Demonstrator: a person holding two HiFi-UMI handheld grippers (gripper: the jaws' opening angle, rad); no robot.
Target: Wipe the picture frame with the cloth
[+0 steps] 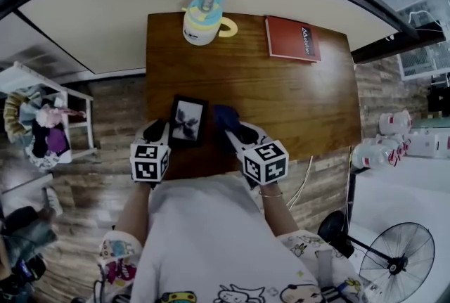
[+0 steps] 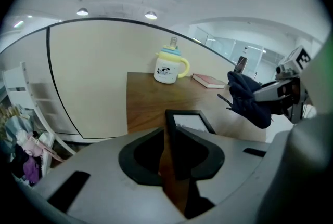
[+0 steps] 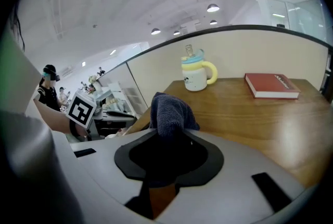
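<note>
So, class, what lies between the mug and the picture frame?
Only bare tabletop between mug and picture frame, seen in the head view.

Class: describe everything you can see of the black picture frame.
The picture frame is a small rectangle with a plain black border around a pale picture of dark leaf-like shapes. It faces up near the front edge of the wooden table, slightly skewed. Its near left edge runs between the jaws of the left claw, which appear closed on it. The dark blue cloth hangs just to its right, apart. Whether it rests on the table or is lifted cannot be told.
</note>
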